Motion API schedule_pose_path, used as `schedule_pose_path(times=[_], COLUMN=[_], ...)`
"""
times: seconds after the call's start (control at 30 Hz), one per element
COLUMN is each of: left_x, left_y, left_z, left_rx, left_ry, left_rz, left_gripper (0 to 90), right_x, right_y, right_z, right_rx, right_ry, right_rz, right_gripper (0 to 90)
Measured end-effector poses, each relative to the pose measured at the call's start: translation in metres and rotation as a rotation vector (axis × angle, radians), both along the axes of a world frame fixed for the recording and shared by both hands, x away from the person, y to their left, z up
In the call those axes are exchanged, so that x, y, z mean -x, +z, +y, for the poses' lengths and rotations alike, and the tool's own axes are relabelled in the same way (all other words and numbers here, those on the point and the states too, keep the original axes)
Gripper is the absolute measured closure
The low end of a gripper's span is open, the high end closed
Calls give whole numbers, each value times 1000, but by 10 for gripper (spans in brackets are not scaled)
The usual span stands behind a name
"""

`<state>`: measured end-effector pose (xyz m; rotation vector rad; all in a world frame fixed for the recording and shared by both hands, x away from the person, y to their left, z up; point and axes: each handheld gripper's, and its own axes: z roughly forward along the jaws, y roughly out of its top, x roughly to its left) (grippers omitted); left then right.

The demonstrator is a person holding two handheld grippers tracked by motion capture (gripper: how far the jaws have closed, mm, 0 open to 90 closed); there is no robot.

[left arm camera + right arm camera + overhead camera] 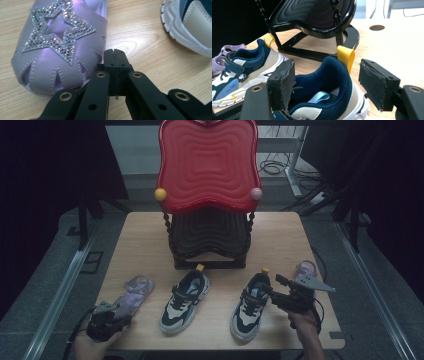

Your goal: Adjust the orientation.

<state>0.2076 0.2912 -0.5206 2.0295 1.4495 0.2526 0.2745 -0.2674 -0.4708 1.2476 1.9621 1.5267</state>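
A pale wood-grain table (140, 227) carries everything, and at its twelve o'clock edge stands a two-tier shoe rack (209, 220), its glossy red top shelf moulded in wavy ripples, its black lower shelf rippled the same way between twisted black posts. Toward six o'clock lie two chunky sneakers, navy mesh with cream panels, thick white soles and yellow heel loops. The right sneaker (329, 95) sits at about five o'clock on the table with its padded heel collar between the pads of the right gripper (329, 85), whose jaws stand wide apart on either side of the heel, not pressing on it. The left sneaker (185, 301) lies at six o'clock. A lilac sandal (60, 45) at seven o'clock has a smooth pearly upper with stitched cut-outs and a rhinestone star. Just beside its edge, the left gripper (115, 56) has its jaws pressed together on nothing. A second lilac sandal (306, 268) rests at four o'clock.
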Motion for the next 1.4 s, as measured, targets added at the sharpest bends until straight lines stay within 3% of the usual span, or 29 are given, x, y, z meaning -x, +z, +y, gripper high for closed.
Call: schedule_pose_path(times=[0.7, 0.97, 1.4], left_x=[-6, -12, -24], left_y=[5, 2, 0], left_z=[9, 27, 38], left_rx=[-57, -65, -60], left_ry=[-10, 45, 67], left_rz=[44, 54, 75], left_gripper=[900, 900, 900], right_x=[0, -2, -2], right_y=[-3, -6, -8], right_z=[-2, -4, -7], right_rx=[3, 6, 9], right_ry=[-10, -18, -25], right_rz=[5, 19, 26], right_gripper=[297, 298, 301])
